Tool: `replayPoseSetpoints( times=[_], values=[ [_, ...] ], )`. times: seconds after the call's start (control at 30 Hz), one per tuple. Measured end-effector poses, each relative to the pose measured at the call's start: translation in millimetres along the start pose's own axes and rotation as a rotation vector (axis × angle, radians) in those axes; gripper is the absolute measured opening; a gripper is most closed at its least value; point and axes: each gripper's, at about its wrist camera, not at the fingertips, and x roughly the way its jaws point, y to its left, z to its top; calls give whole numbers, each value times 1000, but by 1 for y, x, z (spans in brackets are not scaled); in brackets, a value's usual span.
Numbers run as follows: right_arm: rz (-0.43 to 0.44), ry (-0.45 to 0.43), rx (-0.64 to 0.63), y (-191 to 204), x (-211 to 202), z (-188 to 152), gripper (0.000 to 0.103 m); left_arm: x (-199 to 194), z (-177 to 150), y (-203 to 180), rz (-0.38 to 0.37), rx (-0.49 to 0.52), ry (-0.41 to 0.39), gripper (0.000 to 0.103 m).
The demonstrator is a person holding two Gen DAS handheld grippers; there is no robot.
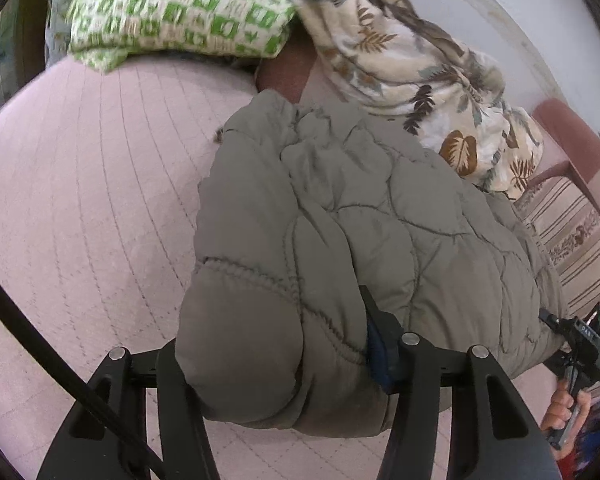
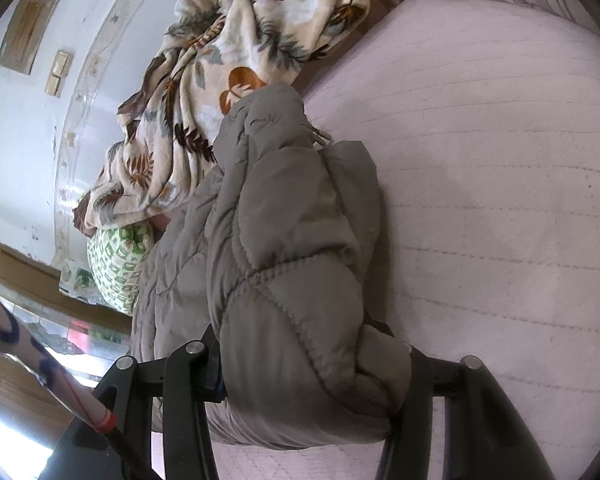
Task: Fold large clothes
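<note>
On the pink quilted bed cover (image 1: 80,208), as seen from the left wrist, a grey-green quilted jacket (image 1: 340,220) is laid in a thick, folded bundle that runs from the near edge toward the far side. The left gripper (image 1: 284,364) is closed on the near end of that bundle: its 2 black fingers (image 1: 180,400) are pressed against the padded cuff-like end from either side, and the fabric is bulged out between them. A leaf-print blanket (image 1: 440,92) is heaped at the far right edge of the bed, just beside the jacket's far end, and a green-and-white patterned pillow (image 1: 180,12) is seen at the far edge. At the lower right, a person's hand (image 1: 564,412) is wrapped around the handle of the other gripper.

From the right wrist, the same jacket (image 2: 292,240) is seen lengthwise along the left part of the bed cover (image 2: 500,160). The right gripper (image 2: 312,372) is clamped on the jacket's near end, with the padding squeezed between 2 fingers (image 2: 184,400). The leaf-print blanket (image 2: 228,60) is bunched at the far edge against the wall, touching the jacket, and the green pillow (image 2: 116,264) is tucked beneath its left end.
</note>
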Motion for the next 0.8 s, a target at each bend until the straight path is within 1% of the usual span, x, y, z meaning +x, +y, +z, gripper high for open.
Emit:
replayPoseSetpoints(
  times=[0.1,0.27,0.33,0.37,0.4,0.47,0.57,0.8],
  values=[
    [-4,15,-29,3,2,0,54,-9,2,-2,0,11,-23,53],
    [14,50,-50,10,11,1,54,-11,2,2,37,10,-13,53],
    [13,62,-57,11,17,1,54,-8,3,5,50,4,2,55],
    [11,65,-54,10,19,1,58,-7,3,6,49,-4,7,55],
    [9,64,-47,8,19,1,59,-6,4,7,52,-1,9,56],
    [3,67,-35,4,21,2,65,-7,3,5,61,15,5,57],
    [-35,50,-28,-1,19,0,76,-7,2,2,71,26,5,58],
    [-60,34,4,-7,15,-5,78,-5,0,-1,119,66,13,60]
  ],
)
